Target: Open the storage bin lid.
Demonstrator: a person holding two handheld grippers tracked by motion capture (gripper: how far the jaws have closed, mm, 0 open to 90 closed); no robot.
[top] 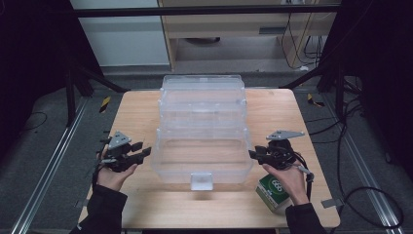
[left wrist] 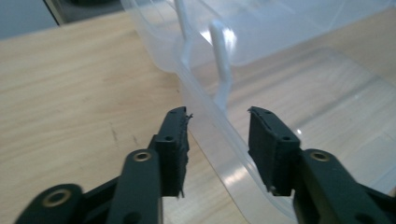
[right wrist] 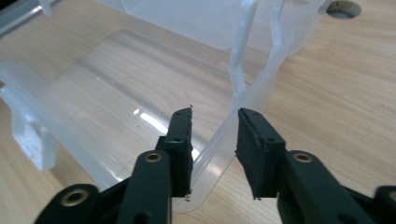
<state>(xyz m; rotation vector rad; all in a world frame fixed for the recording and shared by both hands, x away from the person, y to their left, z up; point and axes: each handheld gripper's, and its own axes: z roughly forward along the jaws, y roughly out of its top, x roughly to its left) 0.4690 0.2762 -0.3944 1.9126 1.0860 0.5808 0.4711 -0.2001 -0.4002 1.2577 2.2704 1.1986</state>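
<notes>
Clear tiered box (top: 202, 146) sits mid-table. Left gripper (top: 142, 151) and right gripper (top: 254, 155) straddle its bottom tray's end walls, fingers apart, seemingly unclamped. Uneven closing could skew the box.

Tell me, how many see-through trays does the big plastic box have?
3. The lowest tray is nearest the person, between the two grippers. The middle tray sits stepped back above it. The top tray is farthest back. More could be hidden underneath; I cannot tell.
</notes>
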